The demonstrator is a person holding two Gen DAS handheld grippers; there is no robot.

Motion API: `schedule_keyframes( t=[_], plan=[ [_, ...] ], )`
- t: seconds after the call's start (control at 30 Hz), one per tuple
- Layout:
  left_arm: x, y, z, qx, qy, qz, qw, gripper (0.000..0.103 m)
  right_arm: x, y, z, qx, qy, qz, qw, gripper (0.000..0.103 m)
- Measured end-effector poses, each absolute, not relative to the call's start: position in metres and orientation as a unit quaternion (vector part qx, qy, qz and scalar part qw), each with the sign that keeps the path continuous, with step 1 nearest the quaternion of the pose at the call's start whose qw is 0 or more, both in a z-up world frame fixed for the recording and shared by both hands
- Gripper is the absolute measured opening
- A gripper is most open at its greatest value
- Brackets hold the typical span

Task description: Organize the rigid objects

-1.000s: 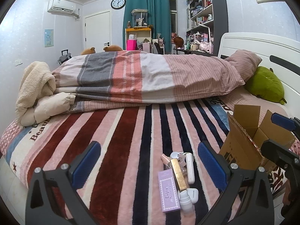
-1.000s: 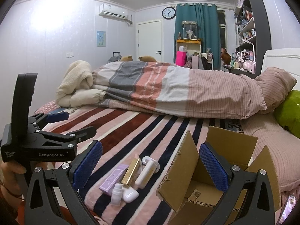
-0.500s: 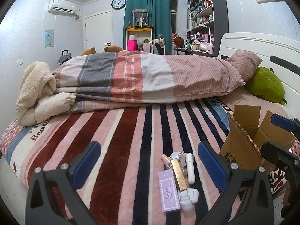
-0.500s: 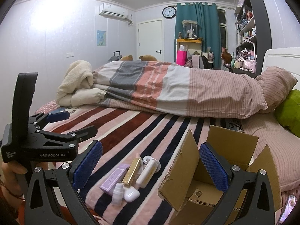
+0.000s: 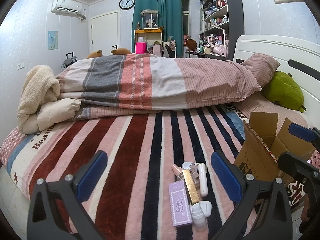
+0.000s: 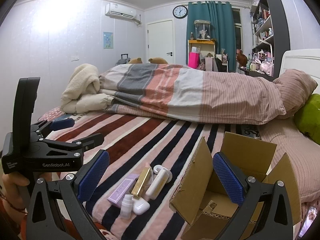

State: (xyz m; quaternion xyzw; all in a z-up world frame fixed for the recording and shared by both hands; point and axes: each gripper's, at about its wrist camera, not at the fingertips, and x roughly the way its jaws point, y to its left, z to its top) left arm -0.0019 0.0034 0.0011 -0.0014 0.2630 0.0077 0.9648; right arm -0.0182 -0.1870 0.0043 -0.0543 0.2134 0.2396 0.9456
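Observation:
A cluster of small items lies on the striped blanket near the bed's front edge: a purple box (image 5: 179, 204) (image 6: 122, 190), a gold box (image 5: 191, 186) (image 6: 141, 181), a white tube (image 5: 202, 179) (image 6: 158, 181), a white earbud case (image 5: 206, 209) (image 6: 141, 207) and a small white bottle (image 5: 198, 217) (image 6: 127, 206). An open cardboard box (image 5: 260, 152) (image 6: 202, 192) stands to their right. My left gripper (image 5: 158, 178) is open and empty above the items. My right gripper (image 6: 160, 177) is open and empty, straddling the items and the box flap.
A folded striped duvet (image 5: 160, 84) and a cream blanket (image 5: 38, 98) lie across the back of the bed. A green plush (image 5: 284, 92) sits by the white headboard. The left gripper's body (image 6: 46, 154) shows at the left of the right wrist view.

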Motion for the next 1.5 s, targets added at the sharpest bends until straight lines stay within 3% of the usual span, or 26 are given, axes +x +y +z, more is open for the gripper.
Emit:
schedule_keyframes(
  t=[0.53,0.93,1.03,1.23,1.5],
  plan=[
    [-0.001,0.019,0.000,-0.011,0.262,0.008,0.965,0.103,-0.020,-0.186,-0.001,-0.053,0.221,0.241,0.943,0.103],
    [0.010,0.090,-0.017,-0.054,0.259,0.042,0.963,0.103,-0.027,-0.118,0.000,-0.126,0.229,0.283,0.923,0.103],
    [0.015,0.112,-0.036,-0.063,0.271,0.052,0.959,0.103,-0.020,-0.092,-0.018,-0.141,0.262,0.315,0.901,0.085],
    [0.027,0.140,-0.083,-0.069,0.301,0.047,0.950,0.103,0.006,-0.058,-0.085,-0.166,0.385,0.347,0.839,0.064],
    [0.041,0.142,-0.119,-0.060,0.323,0.018,0.944,0.103,0.031,-0.061,-0.134,-0.149,0.476,0.314,0.807,0.059]
  ],
)
